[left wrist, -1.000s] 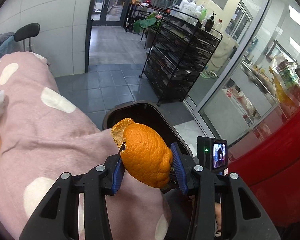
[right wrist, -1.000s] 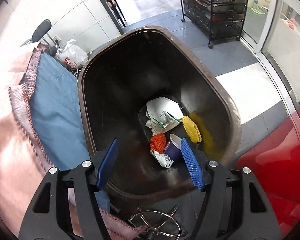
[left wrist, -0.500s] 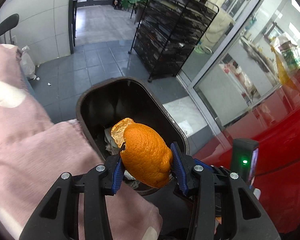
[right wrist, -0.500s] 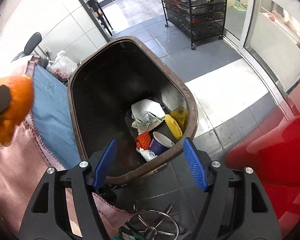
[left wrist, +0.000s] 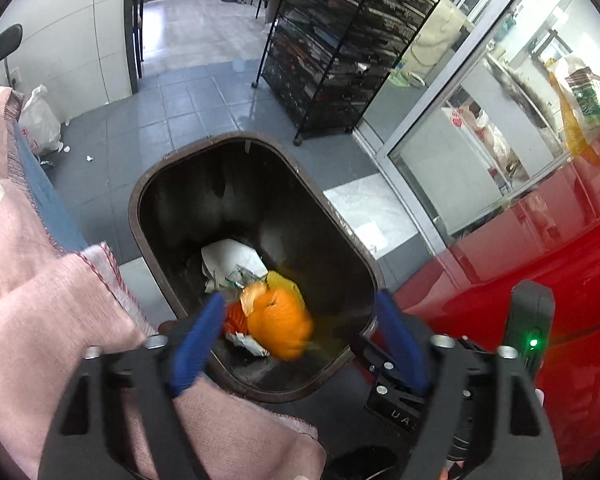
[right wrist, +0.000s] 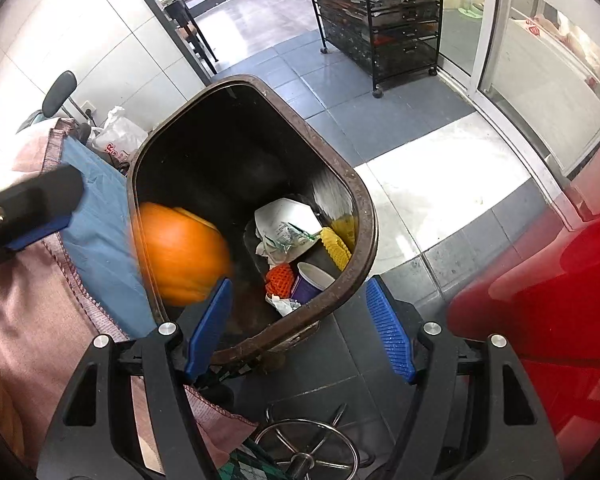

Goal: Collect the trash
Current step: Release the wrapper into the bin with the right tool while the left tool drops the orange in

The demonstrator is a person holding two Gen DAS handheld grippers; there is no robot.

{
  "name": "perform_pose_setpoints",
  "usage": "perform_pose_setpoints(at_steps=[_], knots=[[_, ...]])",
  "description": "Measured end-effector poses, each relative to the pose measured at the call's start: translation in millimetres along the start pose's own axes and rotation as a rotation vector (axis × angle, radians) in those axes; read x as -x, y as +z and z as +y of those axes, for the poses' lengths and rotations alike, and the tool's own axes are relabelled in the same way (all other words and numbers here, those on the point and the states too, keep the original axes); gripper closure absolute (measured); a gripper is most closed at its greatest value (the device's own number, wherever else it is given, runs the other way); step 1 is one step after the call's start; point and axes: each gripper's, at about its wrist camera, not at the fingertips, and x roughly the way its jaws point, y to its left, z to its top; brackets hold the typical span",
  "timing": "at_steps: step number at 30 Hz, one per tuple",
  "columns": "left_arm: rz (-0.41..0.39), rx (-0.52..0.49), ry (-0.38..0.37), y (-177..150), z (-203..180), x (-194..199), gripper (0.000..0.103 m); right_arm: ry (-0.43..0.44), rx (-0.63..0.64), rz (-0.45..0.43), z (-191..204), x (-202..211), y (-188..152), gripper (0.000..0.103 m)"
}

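An orange peel (left wrist: 278,326) is blurred in mid-air inside the mouth of the dark brown trash bin (left wrist: 156,176), clear of both blue pads. It also shows in the right wrist view (right wrist: 182,254), over the bin (right wrist: 356,196). My left gripper (left wrist: 300,346) is open and empty above the bin's near rim. My right gripper (right wrist: 298,324) is open and empty, near the bin's front edge. One left gripper finger (right wrist: 32,208) shows at the far left of the right wrist view. White paper (right wrist: 286,222), a purple cup (right wrist: 310,282) and orange and yellow netting lie in the bin.
A pink cloth with a blue lining (left wrist: 40,300) hangs left of the bin. A red curved surface (left wrist: 560,280) stands to the right. A black wire rack (left wrist: 340,52) and glass door stand behind. A metal stool base (right wrist: 312,448) is below my right gripper.
My left gripper moved over the bin, opened and let go of the orange peel, which is falling into the bin. My right gripper drew back a little from the bin, still open.
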Motion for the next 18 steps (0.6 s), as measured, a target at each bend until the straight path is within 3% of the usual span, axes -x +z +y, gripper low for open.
perform_pose_setpoints(at_steps=[9,18], knots=[[-0.066,-0.044,0.019,-1,-8,18,0.013,-0.012,0.002,-0.009,1,4,-1,0.034],[-0.142,-0.025,0.030,-17,-6,56,0.008,-0.004,0.035,-0.026,12,13,2,0.034]])
